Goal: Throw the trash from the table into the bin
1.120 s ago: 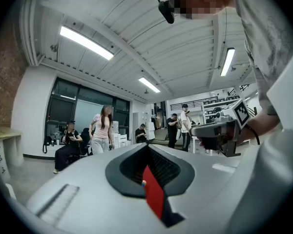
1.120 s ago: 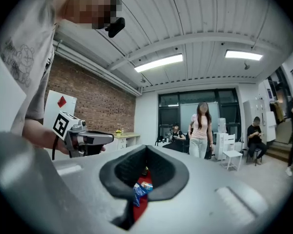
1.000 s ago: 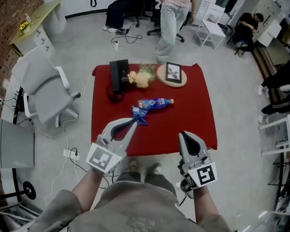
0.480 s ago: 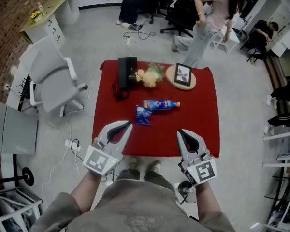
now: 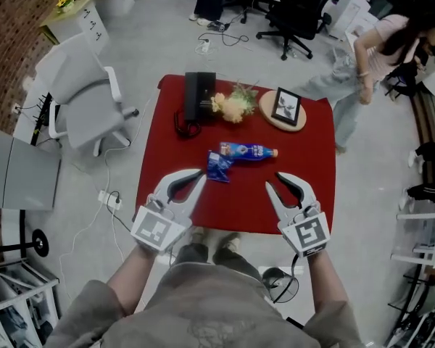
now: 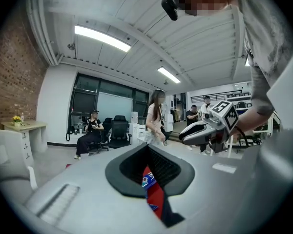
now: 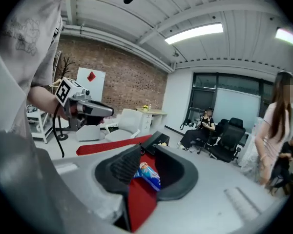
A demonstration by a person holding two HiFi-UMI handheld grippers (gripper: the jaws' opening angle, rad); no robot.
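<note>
A blue plastic bottle (image 5: pixel 246 151) lies on its side in the middle of the red table (image 5: pixel 304 194). A crumpled blue wrapper (image 5: pixel 217 167) rests just left of it. My left gripper (image 5: pixel 200 175) hovers over the table's near edge with its tips together, pointing at the wrapper (image 6: pixel 147 180), which shows through the hollow between the jaws. My right gripper (image 5: pixel 274 181) is over the near edge too, its jaws opening with nothing between them, and the bottle (image 7: pixel 150 173) lies beyond them. No bin is in view.
At the table's far side stand a black box (image 5: pixel 198 96), a bunch of flowers (image 5: pixel 232 106) and a round wooden board with a picture frame (image 5: pixel 285 109). A grey office chair (image 5: pixel 83 100) is left of the table. A person (image 5: pixel 370 64) bends at the right.
Both grippers have come forward and lower over the table's near edge. The right gripper's jaws have parted. The person behind the table has walked off to the right.
</note>
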